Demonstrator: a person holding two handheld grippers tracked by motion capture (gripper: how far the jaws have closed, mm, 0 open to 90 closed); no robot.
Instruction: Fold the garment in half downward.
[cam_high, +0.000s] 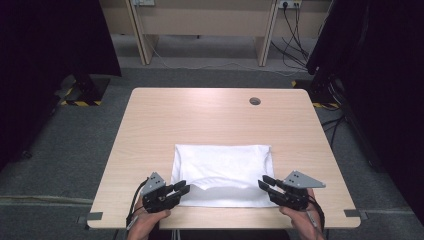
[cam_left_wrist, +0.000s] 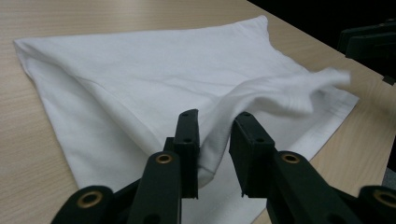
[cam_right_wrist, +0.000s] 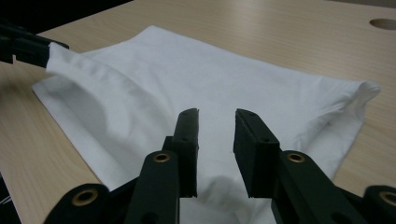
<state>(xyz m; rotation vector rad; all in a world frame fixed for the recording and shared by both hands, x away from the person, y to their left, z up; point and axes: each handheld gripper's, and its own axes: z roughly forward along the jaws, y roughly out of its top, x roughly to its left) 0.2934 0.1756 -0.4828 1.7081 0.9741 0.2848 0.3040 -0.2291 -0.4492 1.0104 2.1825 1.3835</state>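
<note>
A white folded cloth (cam_high: 220, 167) lies on the near half of the wooden table (cam_high: 210, 115). My left gripper (cam_high: 182, 188) is at its near left corner and my right gripper (cam_high: 265, 182) at its near right corner. In the left gripper view the jaws (cam_left_wrist: 215, 123) stand apart with a raised fold of the cloth (cam_left_wrist: 140, 70) between them; it leans on the left pad and is clear of the right one. In the right gripper view the jaws (cam_right_wrist: 217, 121) are apart over the cloth (cam_right_wrist: 210, 70), gripping nothing. The top layer's near edge is lifted and rumpled.
A round cable hole (cam_high: 255, 101) sits in the table's far right part. Black curtains hang at both sides, a pale desk (cam_high: 200, 20) stands behind, and cables (cam_high: 295, 45) trail on the grey floor. Bare wood lies beyond the cloth.
</note>
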